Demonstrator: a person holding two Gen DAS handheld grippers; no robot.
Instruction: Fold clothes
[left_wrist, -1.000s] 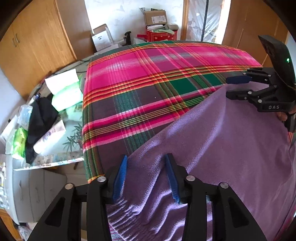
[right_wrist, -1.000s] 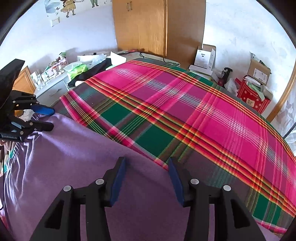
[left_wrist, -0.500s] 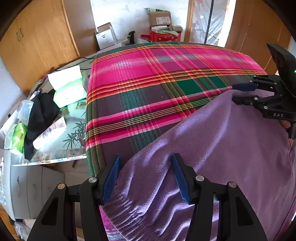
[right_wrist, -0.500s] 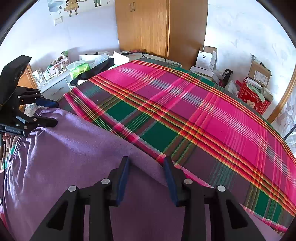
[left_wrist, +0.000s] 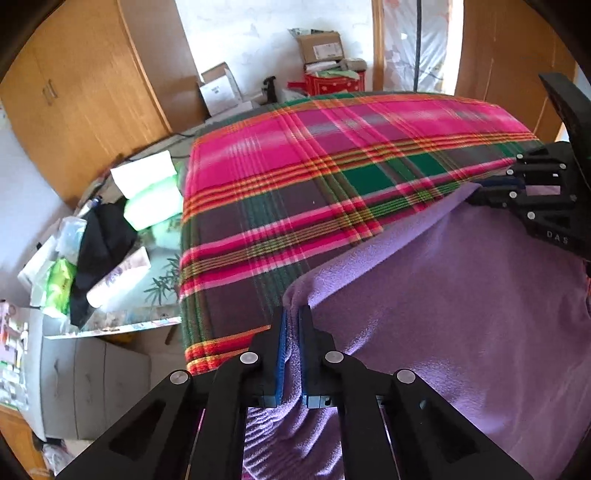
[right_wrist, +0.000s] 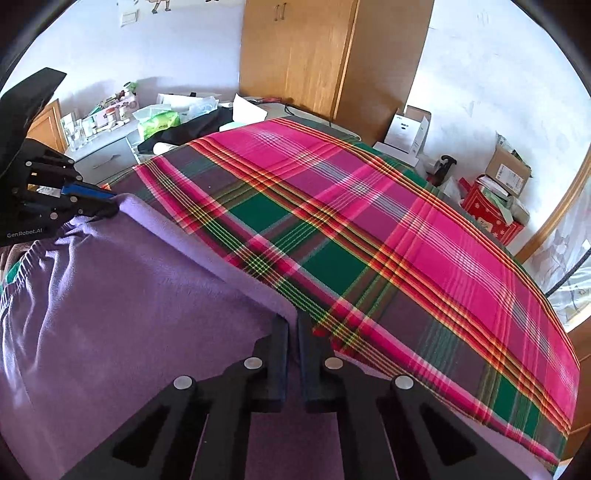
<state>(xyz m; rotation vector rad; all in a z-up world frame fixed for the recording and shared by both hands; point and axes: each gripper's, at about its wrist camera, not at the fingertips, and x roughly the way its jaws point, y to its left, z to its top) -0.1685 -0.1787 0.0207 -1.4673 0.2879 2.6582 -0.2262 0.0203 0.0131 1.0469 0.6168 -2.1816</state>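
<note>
A purple fleece garment (left_wrist: 443, 295) lies spread over the near part of a bed covered with a pink and green plaid blanket (left_wrist: 295, 177). My left gripper (left_wrist: 291, 314) is closing tight on the garment's far left corner, with cloth pinched between its blue pads. In the right wrist view my right gripper (right_wrist: 293, 321) is closing the same way on the garment's (right_wrist: 129, 295) far right corner. Each gripper shows in the other's view: the right gripper (left_wrist: 484, 188) at the right edge, the left gripper (right_wrist: 107, 201) at the left, both clamped on the same far hem.
A cluttered low table (left_wrist: 110, 240) with bags, a black cloth and tissue packs stands left of the bed. Wooden wardrobes (left_wrist: 92, 92) line the wall. Cardboard boxes (left_wrist: 321, 48) and a red box (left_wrist: 332, 81) sit beyond the bed's far end.
Both grippers stood open over the garment's far edge; now both have shut on it, bunching the cloth at each corner. The right gripper has shifted a little along the edge.
</note>
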